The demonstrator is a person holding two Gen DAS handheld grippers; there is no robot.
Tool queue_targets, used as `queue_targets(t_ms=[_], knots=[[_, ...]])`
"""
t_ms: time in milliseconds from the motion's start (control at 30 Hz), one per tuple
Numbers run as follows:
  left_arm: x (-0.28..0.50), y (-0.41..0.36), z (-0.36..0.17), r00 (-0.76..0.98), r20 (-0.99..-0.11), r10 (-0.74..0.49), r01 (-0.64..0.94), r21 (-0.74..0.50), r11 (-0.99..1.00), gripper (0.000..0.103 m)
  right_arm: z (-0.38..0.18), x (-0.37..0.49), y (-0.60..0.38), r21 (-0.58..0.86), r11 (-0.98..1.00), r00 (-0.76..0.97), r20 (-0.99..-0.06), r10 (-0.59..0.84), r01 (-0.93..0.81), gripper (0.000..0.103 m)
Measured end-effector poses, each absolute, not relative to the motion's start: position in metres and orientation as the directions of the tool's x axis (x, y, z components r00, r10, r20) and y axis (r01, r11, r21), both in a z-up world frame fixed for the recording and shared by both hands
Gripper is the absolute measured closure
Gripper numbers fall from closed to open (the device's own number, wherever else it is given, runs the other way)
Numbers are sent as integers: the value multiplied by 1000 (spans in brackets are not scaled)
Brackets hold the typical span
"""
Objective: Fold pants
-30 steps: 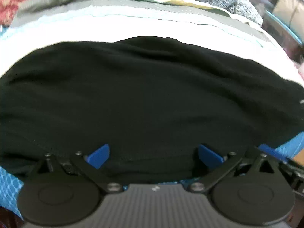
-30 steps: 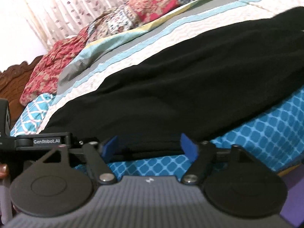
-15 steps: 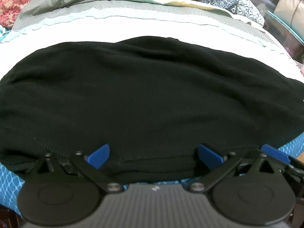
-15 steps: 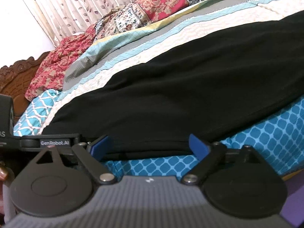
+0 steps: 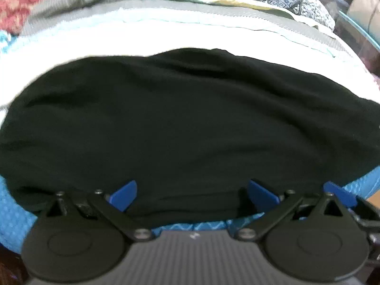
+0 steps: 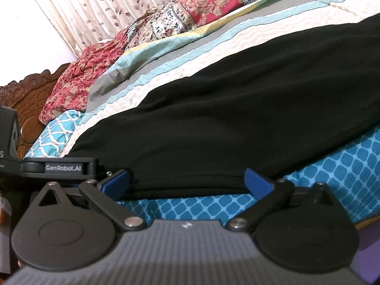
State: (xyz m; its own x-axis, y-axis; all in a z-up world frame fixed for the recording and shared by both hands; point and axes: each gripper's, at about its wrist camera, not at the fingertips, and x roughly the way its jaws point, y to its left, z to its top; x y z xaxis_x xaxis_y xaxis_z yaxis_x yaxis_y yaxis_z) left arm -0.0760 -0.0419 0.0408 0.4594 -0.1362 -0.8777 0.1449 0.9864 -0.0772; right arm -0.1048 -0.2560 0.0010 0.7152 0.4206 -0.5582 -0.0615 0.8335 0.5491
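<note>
Black fabric fills most of both views: the pants (image 5: 180, 128) lie spread flat across the bed (image 5: 213, 33), a wide dark mass running from the left edge to the right edge of the left wrist frame. In the right wrist frame the pants (image 6: 237, 118) stretch from the lower left up toward the upper right corner. Their near hem shows as stacked layers just above the blue patterned sheet (image 6: 332, 171).

At the bottom centre of its own frame, the left hand-held gripper (image 5: 192, 194) has its blue fingers (image 5: 123, 193) spread wide apart, with the near edge of the pants lying in the gap between them. Neither finger is pressed onto the cloth. The tips sit at or just over the hem, and whether they touch it cannot be told.

At the bottom centre of the right wrist frame, the right hand-held gripper (image 6: 187, 181) is likewise wide open. Its two blue fingers (image 6: 257, 181) flank the layered hem, and nothing is clamped between them. The left hand-held gripper's body, marked "GenRobot.AI", shows at the left edge of this frame, just beside the right one's left finger.

Beyond the pants the bed carries a striped quilt (image 6: 213, 45) in cream, pale blue and grey. Red floral bedding (image 6: 78, 83) is bunched in the upper left of the frame. A leaf-print curtain (image 6: 106, 2) hangs behind, and a carved wooden headboard (image 6: 26, 99) stands at the left.
</note>
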Motion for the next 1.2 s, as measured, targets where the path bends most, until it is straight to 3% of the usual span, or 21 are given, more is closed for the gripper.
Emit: queue_targets(t_ms=[200,433,533,900,1033,1200], knots=[[-82,-35,54,482,-874,-62,105,-13,994,0,12,-108,-246,502,864,699,-600,389,-50,0],[-86,-21,62,492,-870,-30,59,-2,998,0,27,-109,-244,462,885,736,-579,350,-58,0],[-87,-19,62,495,-869,-19,54,8,999,0,24,-108,-256,477,879,741,-588,324,-6,6],[-80,-19,45,451,-892,43,27,62,998,0,3,-110,-291,506,841,726,-650,225,193,69],[-77,-19,41,435,-899,52,29,72,997,0,13,-116,-298,535,825,754,-614,233,181,71],[-72,-34,54,464,-886,7,66,43,997,0,29,-140,-345,557,790,842,-530,100,257,68]])
